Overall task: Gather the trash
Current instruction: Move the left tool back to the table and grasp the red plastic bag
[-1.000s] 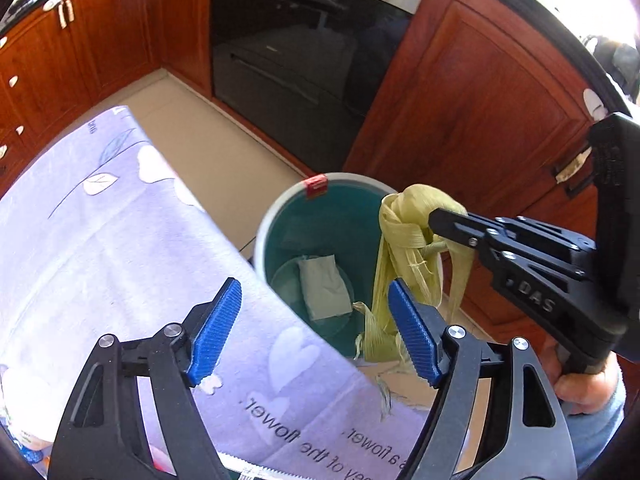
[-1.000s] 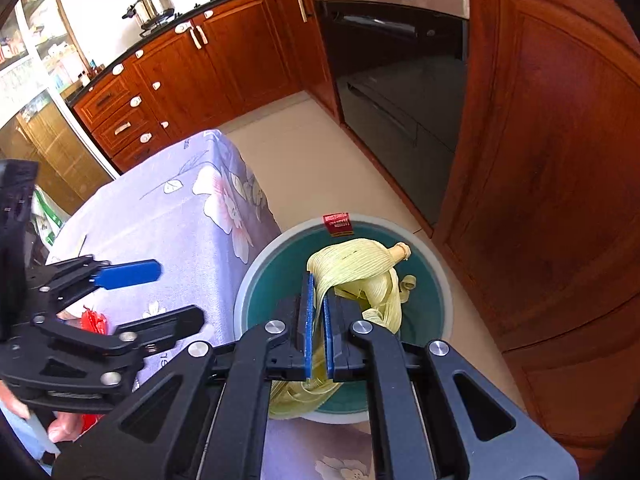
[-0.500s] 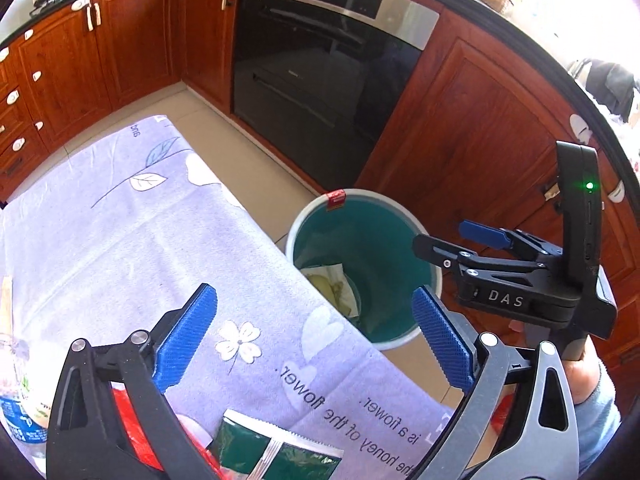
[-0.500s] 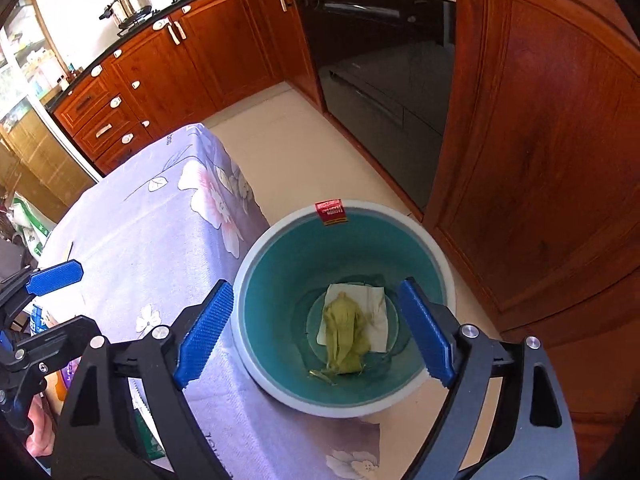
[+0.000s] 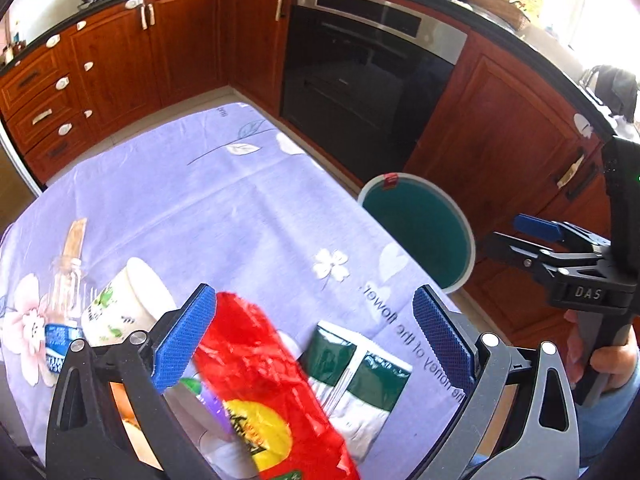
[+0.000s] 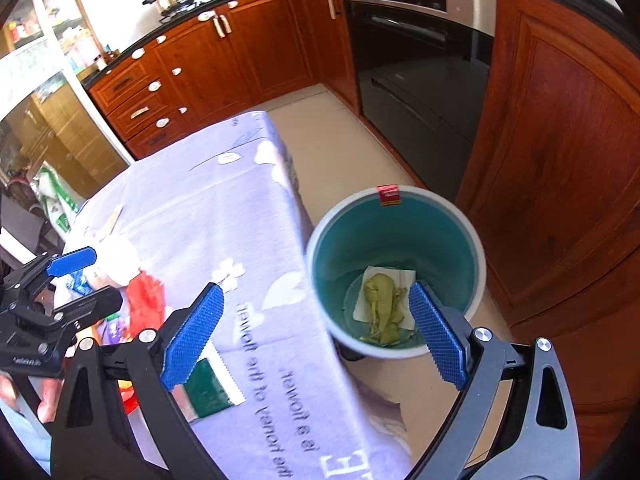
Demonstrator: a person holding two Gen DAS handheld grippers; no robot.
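Note:
A teal bin with a white rim (image 6: pixel 478 248) stands on the floor beside the table; it also shows in the left wrist view (image 5: pixel 460 216). Yellow-green corn husk (image 6: pixel 382 306) lies in it on a white napkin (image 6: pixel 404 278). My right gripper (image 6: pixel 316 336) is open and empty, above the table edge and bin. My left gripper (image 5: pixel 314 338) is open and empty above a red snack bag (image 5: pixel 256 384) and a green-and-white wrapper (image 5: pixel 360 376) on the table. A paper cup (image 5: pixel 124 308) lies on its side beside a clear plastic bottle (image 5: pixel 64 304).
The table has a lilac flowered cloth (image 5: pixel 200 208). A wooden stick (image 5: pixel 76 236) lies at its left. Red-brown cabinets (image 5: pixel 492 136) and a black oven (image 5: pixel 360 80) stand close behind the bin. Beige floor (image 6: pixel 320 120) runs between table and cabinets.
My right gripper opened and dropped the corn husk into the bin, then drew back toward the table. My left gripper pulled back over the table, bringing the red bag, wrapper, cup and bottle into view.

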